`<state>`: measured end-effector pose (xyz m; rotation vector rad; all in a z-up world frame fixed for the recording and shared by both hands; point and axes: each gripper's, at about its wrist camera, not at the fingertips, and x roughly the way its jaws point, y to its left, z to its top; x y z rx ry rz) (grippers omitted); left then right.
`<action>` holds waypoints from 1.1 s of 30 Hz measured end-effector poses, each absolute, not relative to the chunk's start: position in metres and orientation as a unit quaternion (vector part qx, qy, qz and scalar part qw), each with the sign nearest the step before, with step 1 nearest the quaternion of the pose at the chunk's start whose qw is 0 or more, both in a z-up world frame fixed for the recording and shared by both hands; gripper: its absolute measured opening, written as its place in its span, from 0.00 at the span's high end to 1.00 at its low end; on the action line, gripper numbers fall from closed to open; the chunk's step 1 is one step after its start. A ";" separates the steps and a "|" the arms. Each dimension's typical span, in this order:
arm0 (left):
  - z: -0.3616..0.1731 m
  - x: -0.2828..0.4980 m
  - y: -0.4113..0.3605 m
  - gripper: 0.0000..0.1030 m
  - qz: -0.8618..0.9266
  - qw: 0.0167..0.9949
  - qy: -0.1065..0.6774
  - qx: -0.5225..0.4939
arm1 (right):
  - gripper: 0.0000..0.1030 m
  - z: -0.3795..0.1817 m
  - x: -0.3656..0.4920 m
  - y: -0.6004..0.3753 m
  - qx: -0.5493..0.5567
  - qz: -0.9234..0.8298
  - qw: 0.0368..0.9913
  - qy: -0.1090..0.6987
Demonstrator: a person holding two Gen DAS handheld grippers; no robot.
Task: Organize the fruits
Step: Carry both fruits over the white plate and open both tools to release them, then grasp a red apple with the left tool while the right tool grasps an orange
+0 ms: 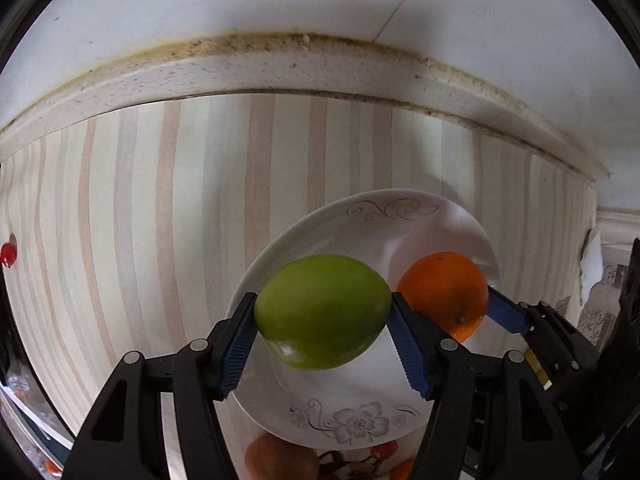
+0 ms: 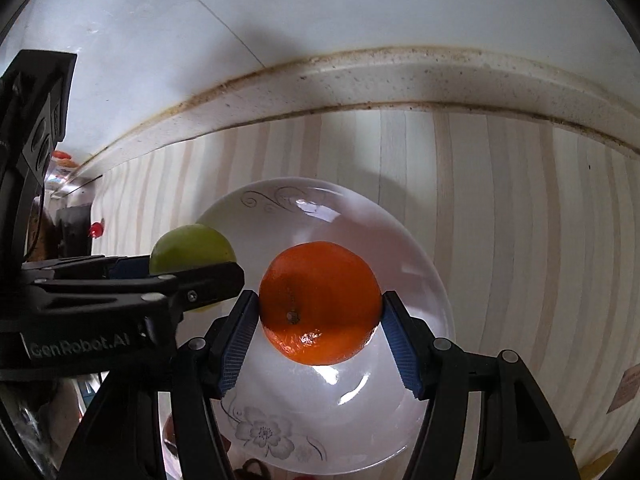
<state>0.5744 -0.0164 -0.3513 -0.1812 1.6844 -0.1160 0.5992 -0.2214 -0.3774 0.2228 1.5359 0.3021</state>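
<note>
Both grippers are pointed steeply downward over a white, round, glazed plate with grey flower and scroll patterns (image 1: 400,216), which rests on a pale striped wood-grain countertop (image 1: 160,220).

The left gripper (image 1: 323,312) is closed on a smooth green mango-shaped fruit (image 1: 322,311); its blue ribbed pads (image 1: 236,354) are pressed against the two ends of the fruit, which is held above the left half of the plate. The right gripper (image 2: 319,307) is closed on a round, glossy orange (image 2: 320,307), clamped between its own blue pads (image 2: 240,344) above the middle of the plate. In the right wrist view, the left gripper is seen to the left, lying across the frame with the green fruit between its fingers, just beside the orange; whether the two fruits touch cannot be told.

Counted: one plate, one green fruit and one orange held, two grippers. A small red round object (image 1: 8,254) is seen far off at the left edge of the counter. Behind the counter a speckled stone upstand (image 1: 280,68) and a white wall (image 1: 240,0) are visible. At the lower edge of the left wrist view, a brownish round shape is partly seen under the plate's rim, too blurred to be identified.
</note>
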 end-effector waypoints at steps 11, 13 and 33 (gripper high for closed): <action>-0.332 0.572 -0.024 0.21 -0.055 0.684 0.724 -0.076 | 0.08 -0.367 0.600 -0.231 0.118 0.100 0.702 0.695; -0.322 0.568 -0.025 0.19 -0.055 0.691 0.717 -0.077 | 0.07 -0.359 0.597 -0.233 0.118 0.093 0.705 0.693; -0.229 0.446 0.001 0.19 -0.016 0.769 0.639 -0.030 | 0.07 -0.269 0.492 -0.231 0.077 0.070 0.744 0.660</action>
